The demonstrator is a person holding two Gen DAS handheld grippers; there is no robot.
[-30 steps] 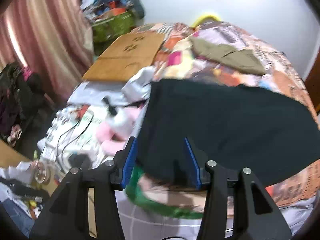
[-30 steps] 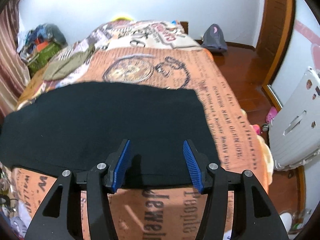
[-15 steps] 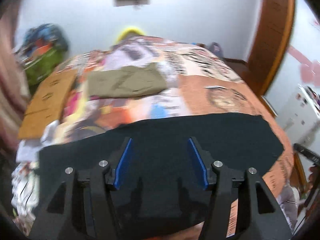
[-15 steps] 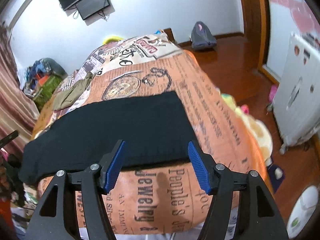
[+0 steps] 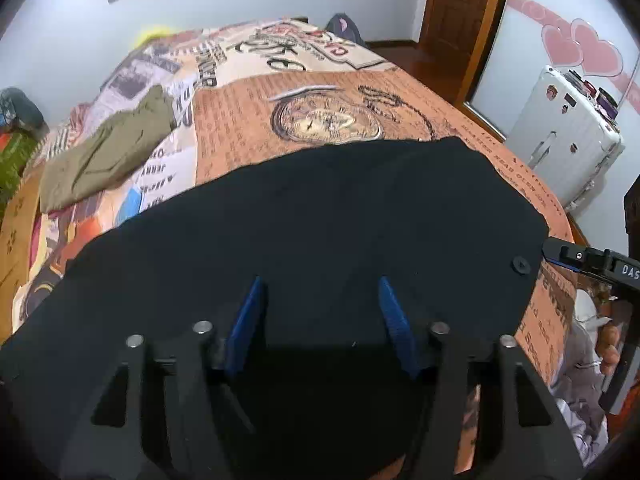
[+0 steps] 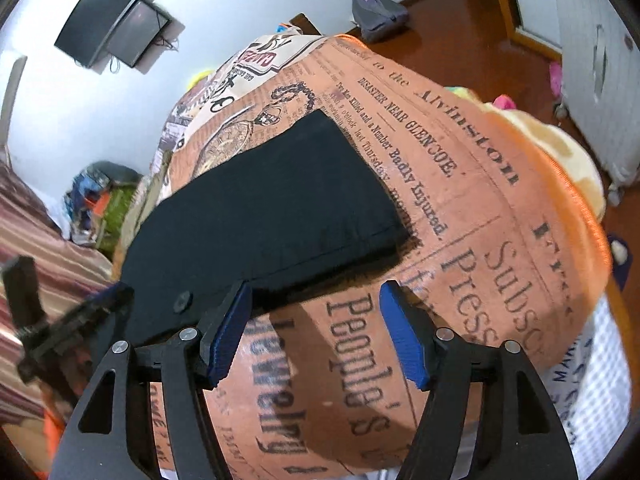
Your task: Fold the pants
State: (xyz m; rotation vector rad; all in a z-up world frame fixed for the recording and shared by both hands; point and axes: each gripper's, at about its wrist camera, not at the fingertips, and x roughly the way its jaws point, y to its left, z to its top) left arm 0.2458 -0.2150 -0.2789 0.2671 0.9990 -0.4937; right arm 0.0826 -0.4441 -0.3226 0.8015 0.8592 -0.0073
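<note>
Bedspread [image 5: 400,92] holds one black pants [image 5: 304,232], one olive garment [image 5: 108,152].

Bedspread [image 6: 500,208] under my jaws is newsprint-style. Right wrist view reads "DISASTER NEAR GLENCOE", "Badly Injured", "People's", "Press", "Jewelry". Red banner further up: mirrored, can't read. Left wrist view: "DAS" on my right gripper [image 5: 592,262], rest cut off.
</note>
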